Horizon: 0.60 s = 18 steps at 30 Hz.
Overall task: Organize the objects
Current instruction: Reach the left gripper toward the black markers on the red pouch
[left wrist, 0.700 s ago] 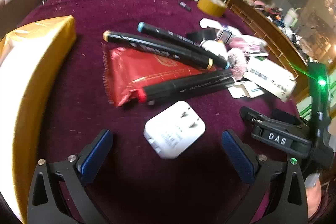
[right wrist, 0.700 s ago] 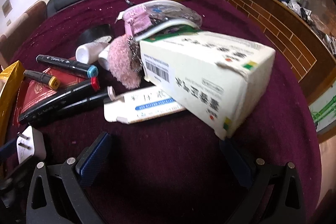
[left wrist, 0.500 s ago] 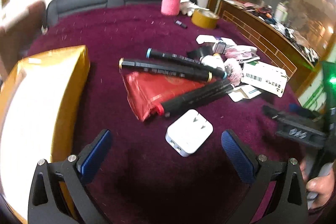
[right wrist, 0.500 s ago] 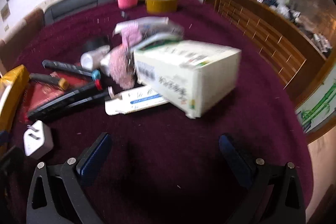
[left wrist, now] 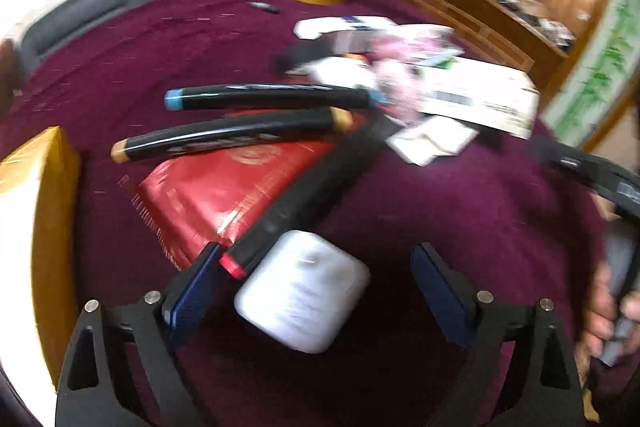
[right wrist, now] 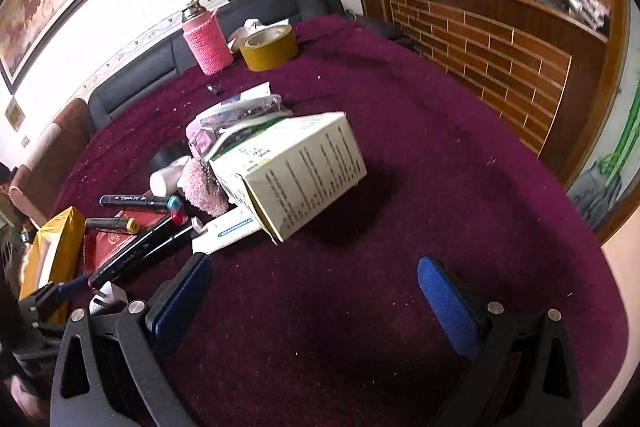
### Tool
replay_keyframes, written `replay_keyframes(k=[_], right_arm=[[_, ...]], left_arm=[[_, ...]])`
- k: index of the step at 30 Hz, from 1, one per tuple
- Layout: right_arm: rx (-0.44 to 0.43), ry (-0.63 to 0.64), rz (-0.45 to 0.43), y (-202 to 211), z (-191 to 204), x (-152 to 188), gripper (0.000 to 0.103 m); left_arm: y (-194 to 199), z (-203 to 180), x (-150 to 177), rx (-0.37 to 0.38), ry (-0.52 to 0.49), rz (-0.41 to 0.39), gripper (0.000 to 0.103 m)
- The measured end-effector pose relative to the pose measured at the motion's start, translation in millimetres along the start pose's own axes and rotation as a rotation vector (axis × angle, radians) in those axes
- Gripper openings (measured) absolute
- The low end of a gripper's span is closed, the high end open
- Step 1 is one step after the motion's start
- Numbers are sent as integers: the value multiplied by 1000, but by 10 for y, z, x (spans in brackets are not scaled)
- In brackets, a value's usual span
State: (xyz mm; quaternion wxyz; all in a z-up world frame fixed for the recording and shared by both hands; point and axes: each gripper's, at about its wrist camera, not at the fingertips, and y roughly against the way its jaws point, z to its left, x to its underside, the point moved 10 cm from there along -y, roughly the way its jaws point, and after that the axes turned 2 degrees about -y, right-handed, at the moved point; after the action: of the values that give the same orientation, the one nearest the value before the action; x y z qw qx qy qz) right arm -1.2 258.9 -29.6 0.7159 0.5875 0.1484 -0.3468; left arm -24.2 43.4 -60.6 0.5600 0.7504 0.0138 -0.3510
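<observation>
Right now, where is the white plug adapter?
In the left wrist view, the white plug adapter lies on the maroon tablecloth between the open left gripper fingers, touching the red-capped marker.

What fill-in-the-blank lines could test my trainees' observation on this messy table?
1. The white plug adapter lies between the open left tongs, beside a black marker whose near cap is ____.
2. The yellow tape roll stands next to the ____ knitted bottle sleeve.
3. The right tongs hold ____.
4. The cloth covering the table is ____.

Missing words: red; pink; nothing; maroon
</observation>
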Motion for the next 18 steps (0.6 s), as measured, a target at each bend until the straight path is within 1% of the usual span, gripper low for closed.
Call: replay_keyframes(k=[1, 3, 4, 5, 6, 8, 9, 10, 11, 13, 14, 16, 18], right_arm=[[-2, -2, 5, -11, -13, 24, 103], [-11, -12, 20, -54, -22, 42, 103], [-15, -15, 26, -72, -29, 49, 103], [-20, -18, 30, -88, -34, 54, 103], [-22, -23, 31, -96, -44, 57, 103], [-25, -34, 30, -108, -69, 55, 103], [-28, -38, 31, -112, -74, 57, 103], [-28, -40, 31, -115, -84, 56, 103], [-27, -41, 31, -117, -106, 53, 103], [-25, -38, 30, -114, -115, 53, 103], [-24, -37, 28, -109, -120, 49, 103], [-26, -38, 22, -96, -123, 46, 103], [-33, -39, 19, -82, -120, 43, 103]], left_arm=[[37, -108, 18, 55, -6, 2, 86], [114, -263, 42, 146, -10, 3, 78], [158, -326, 48, 192, -5, 1, 77], [183, -350, 33, 209, 3, -5, 77], [203, -336, 23, 208, 15, -11, 77], [179, -302, -6, 177, 23, -15, 76], [146, -291, -22, 159, 24, -12, 71], [113, -311, -25, 149, 21, -2, 63], [93, -351, -23, 151, 13, 5, 59], [58, -440, -67, 135, -26, 11, 59], [15, -479, -85, 103, -54, 20, 59], [-79, -503, -116, 64, -87, 42, 59], [-115, -492, -145, 34, -110, 43, 59]])
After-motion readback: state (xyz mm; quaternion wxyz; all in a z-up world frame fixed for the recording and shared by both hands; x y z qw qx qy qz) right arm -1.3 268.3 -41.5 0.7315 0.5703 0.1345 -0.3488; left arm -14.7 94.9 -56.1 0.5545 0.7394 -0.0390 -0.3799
